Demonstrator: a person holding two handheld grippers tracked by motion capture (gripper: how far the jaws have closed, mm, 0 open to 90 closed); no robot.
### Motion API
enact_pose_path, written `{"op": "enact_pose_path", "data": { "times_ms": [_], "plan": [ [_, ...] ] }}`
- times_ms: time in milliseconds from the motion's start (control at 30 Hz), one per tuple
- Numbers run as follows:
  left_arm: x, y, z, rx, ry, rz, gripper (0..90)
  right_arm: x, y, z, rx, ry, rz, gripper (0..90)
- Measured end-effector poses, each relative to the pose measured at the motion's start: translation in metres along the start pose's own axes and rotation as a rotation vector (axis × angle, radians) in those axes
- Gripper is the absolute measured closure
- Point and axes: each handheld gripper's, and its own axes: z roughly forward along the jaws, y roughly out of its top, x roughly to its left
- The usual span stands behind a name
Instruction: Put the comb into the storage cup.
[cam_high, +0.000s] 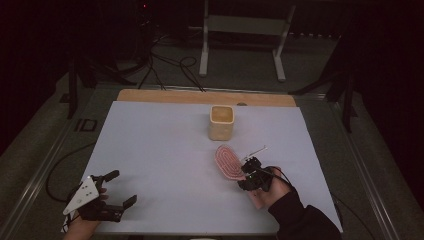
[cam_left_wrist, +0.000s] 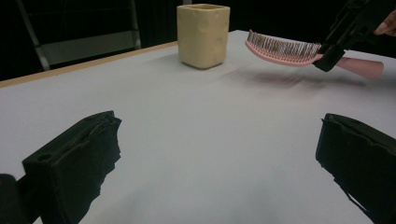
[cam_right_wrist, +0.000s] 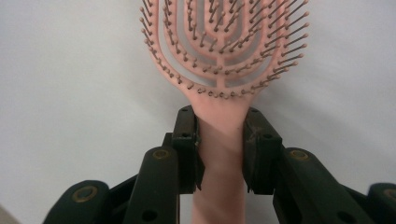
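Observation:
A pink hairbrush (cam_high: 227, 161) is held by its handle, bristles up, just above the white table sheet (cam_high: 165, 145), right of centre. My right gripper (cam_high: 248, 169) is shut on the handle. In the right gripper view both pads clamp the brush neck (cam_right_wrist: 219, 105) in my right gripper (cam_right_wrist: 220, 144). A cream square cup (cam_high: 221, 122) stands upright beyond the brush head. My left gripper (cam_high: 122, 188) rests at the near left, open with nothing between its jaws. From my left gripper (cam_left_wrist: 217, 154) I see the cup (cam_left_wrist: 203, 35), the raised hairbrush (cam_left_wrist: 285, 49) and the right gripper (cam_left_wrist: 334, 53).
A wooden strip (cam_high: 200, 96) runs along the table's far edge. Beyond it, cables (cam_high: 170, 65) lie on the floor by a metal stand (cam_high: 245, 30). A thin wire (cam_high: 255, 150) trails by the right gripper.

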Motion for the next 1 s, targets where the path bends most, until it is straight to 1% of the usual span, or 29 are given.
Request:
{"op": "enact_pose_path", "data": {
  "times_ms": [33,67,100,167,233,267,333,367,400,433,500,667,800,1000],
  "plan": [
    [0.0,0.0,0.0,0.0,0.0,0.0,0.0,0.0,0.0,-0.001,-0.014,0.007,-0.001,70.1],
    [0.0,0.0,0.0,0.001,0.0,0.0,0.0,0.001,0.001,-0.002,-0.026,0.01,-0.02,70.1],
    [0.0,0.0,0.0,0.001,0.0,0.0,0.0,0.001,0.002,-0.004,-0.042,0.014,-0.018,70.1],
    [0.0,0.0,0.0,0.001,0.0,-0.003,0.0,0.003,0.003,-0.006,-0.073,0.018,-0.043,70.1],
    [0.0,-0.001,0.001,0.002,0.001,-0.004,0.0,0.004,0.004,-0.009,-0.097,0.024,-0.055,70.1],
    [0.0,-0.001,0.001,0.002,0.0,-0.004,0.0,0.004,0.005,-0.01,-0.114,0.024,-0.071,70.1],
    [0.0,-0.001,0.0,0.001,0.0,-0.004,0.0,0.006,0.007,-0.012,-0.127,0.025,-0.078,70.1],
    [0.001,-0.001,0.0,0.0,-0.001,-0.004,0.0,0.006,0.008,-0.014,-0.142,0.02,-0.092,70.1],
    [0.001,-0.001,0.0,0.0,-0.001,-0.006,0.0,0.007,0.009,-0.015,-0.144,0.023,-0.104,70.1],
    [0.001,-0.001,0.0,0.0,-0.001,-0.007,0.0,0.008,0.009,-0.017,-0.156,0.022,-0.103,70.1],
    [0.001,-0.001,0.0,0.0,-0.001,-0.006,0.0,0.009,0.011,-0.02,-0.172,0.018,-0.116,70.1],
    [0.001,-0.001,0.001,-0.001,-0.001,-0.009,0.0,0.009,0.015,-0.027,-0.215,0.023,-0.121,70.1],
    [0.001,-0.001,0.0,-0.001,-0.002,-0.008,0.0,0.007,0.02,-0.033,-0.245,0.015,-0.121,70.1],
    [0.001,-0.001,0.0,-0.001,-0.001,-0.009,0.0,0.005,0.026,-0.04,-0.278,0.004,-0.122,70.2]
  ]
}}
